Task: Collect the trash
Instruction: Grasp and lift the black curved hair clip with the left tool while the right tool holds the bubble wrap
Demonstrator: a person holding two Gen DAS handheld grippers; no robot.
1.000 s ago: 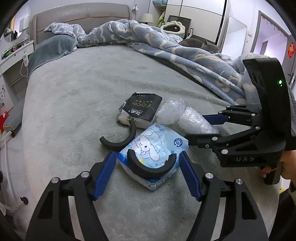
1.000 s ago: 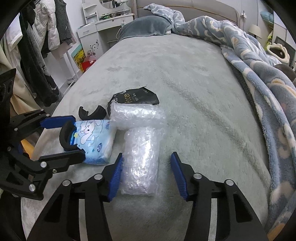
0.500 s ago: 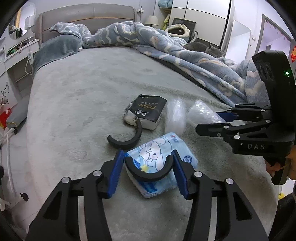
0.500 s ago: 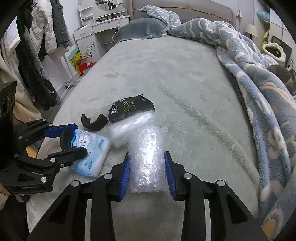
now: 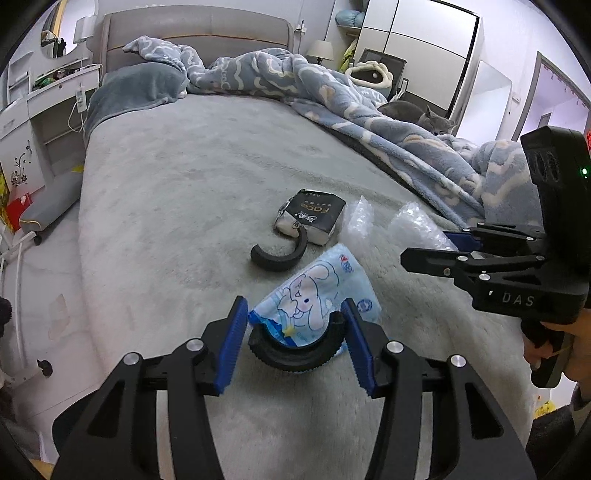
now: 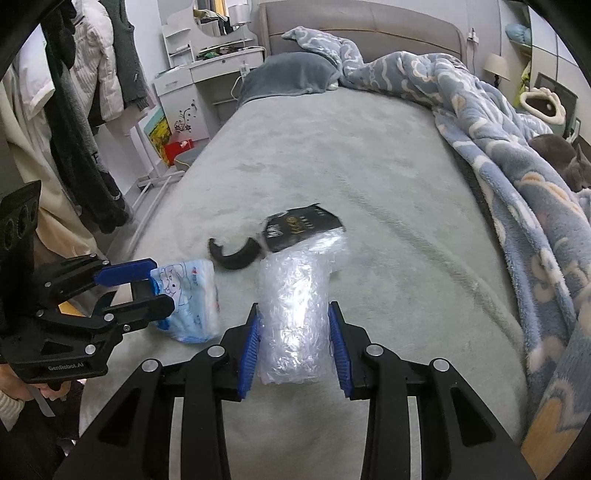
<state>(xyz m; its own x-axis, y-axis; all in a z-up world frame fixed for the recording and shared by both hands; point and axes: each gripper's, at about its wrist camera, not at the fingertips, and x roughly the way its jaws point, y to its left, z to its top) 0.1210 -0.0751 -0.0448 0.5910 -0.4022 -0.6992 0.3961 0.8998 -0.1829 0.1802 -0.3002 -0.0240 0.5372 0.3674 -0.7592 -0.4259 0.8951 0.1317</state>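
My left gripper (image 5: 293, 341) is shut on a black curved piece (image 5: 293, 356) together with a blue cartoon tissue pack (image 5: 317, 291), lifted and tilted above the grey bed (image 5: 184, 177). My right gripper (image 6: 293, 345) is shut on a roll of bubble wrap (image 6: 295, 306), also raised. The left gripper shows in the right wrist view (image 6: 147, 284) with the tissue pack (image 6: 192, 299). On the bed lie a black wrapper pack (image 5: 314, 216), a second black curved piece (image 5: 279, 254) and more bubble wrap (image 5: 356, 225).
A blue patterned blanket (image 5: 369, 122) is heaped along the bed's right side, with a grey cat (image 5: 417, 114) on it. A white dresser (image 6: 207, 81) and hanging clothes (image 6: 85, 122) stand left of the bed. The headboard (image 5: 192, 33) is at the far end.
Both grippers closed: the left on the tissue pack and curved piece, the right on the bubble wrap roll. Both then lifted their loads off the bed.
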